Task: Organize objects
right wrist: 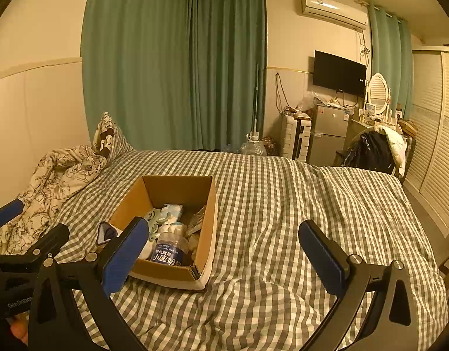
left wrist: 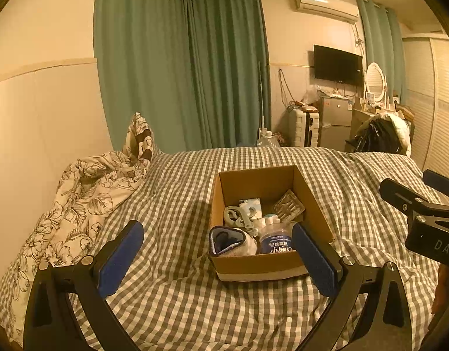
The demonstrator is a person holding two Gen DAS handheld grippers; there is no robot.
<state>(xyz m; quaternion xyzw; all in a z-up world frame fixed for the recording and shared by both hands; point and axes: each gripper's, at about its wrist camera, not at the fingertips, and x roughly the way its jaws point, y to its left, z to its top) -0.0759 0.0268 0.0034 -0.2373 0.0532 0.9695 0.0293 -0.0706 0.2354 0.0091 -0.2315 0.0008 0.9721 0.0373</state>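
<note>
Left wrist view: cardboard box (left wrist: 262, 263) center frame, already packed; left gripper (left wrist: 218, 257) & right gripper (right wrist: 224, 260) wide open, empty. Approach slowly, w/o tipping bottle (left wrist: 275, 241).

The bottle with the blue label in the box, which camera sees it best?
The right wrist view: the bottle shows unobstructed. In the left wrist view, the left gripper's blue finger pad hides part of its label.

A home bedroom: a bed under a grey-and-white checked cover (right wrist: 283, 204), green floor-length curtains (right wrist: 171, 64), a white wall air conditioner (right wrist: 334, 11), a black wall-mounted television (right wrist: 338, 73) and a small silver fridge (right wrist: 328, 134) far right.
</note>
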